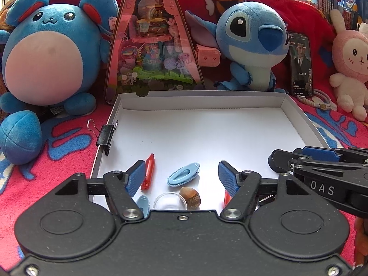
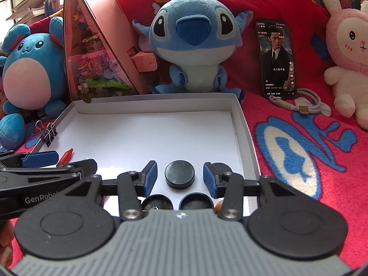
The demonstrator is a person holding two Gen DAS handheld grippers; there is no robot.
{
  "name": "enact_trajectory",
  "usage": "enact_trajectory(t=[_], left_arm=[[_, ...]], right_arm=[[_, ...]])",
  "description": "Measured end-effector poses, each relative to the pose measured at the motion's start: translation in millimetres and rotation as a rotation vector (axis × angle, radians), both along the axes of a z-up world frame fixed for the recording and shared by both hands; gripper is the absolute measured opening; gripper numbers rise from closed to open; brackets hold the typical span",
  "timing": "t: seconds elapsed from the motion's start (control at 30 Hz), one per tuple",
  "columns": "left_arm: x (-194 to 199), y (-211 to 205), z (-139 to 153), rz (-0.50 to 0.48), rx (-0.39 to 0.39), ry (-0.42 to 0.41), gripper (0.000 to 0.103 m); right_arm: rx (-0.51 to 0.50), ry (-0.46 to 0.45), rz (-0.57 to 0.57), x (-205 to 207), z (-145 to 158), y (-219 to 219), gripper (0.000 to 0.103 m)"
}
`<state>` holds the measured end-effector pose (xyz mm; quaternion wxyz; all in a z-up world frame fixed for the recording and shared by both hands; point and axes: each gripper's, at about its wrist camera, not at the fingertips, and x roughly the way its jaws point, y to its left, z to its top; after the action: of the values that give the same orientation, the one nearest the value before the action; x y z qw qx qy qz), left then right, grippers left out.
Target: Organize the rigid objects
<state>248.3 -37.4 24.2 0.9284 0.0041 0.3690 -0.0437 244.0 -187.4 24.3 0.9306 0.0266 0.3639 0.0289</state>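
Small rigid pieces lie in the white box lid (image 1: 299, 124), all low in both frames. In the left wrist view a blue hair clip (image 1: 183, 177) sits at lower centre between the spread pads, untouched, with an orange-red crayon-like piece (image 1: 149, 172) just beside the left pad, a hazelnut (image 1: 190, 196) and a clear round dish (image 1: 169, 203) below. In the right wrist view a black disc (image 2: 179, 177) lies at lower centre between the pads, clear of both; two more black round pieces (image 2: 195, 202) sit beneath.

The left tool (image 1: 181, 176) is released, grasping nothing. The right tool (image 2: 180, 179) is likewise released.

Risks, as I judge them: the pieces crowd together, so a closing pad could nudge a neighbour. The hazelnut would roll easily. The two tools work near each other and could collide. The binder clip (image 1: 106, 135) on the lid's left wall may snag.
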Motion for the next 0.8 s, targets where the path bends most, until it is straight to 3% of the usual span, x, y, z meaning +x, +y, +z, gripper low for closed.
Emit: enact_trajectory(t=[0.27,0.4,0.8], left_arm=[[-13,2,14,0.000,0.016,-0.040,0.087],[-20,4,18,0.004,0.028,-0.046,0.087],[-78,18,28,-0.026,0.017,-0.048,0.088]], right_arm=[[0.009,-0.046,-0.017,-10,13,-5,0.080],[0.010,-0.069,-0.031,-15,19,-7,0.087],[0.028,-0.166,-0.036,-72,39,-13,0.093]])
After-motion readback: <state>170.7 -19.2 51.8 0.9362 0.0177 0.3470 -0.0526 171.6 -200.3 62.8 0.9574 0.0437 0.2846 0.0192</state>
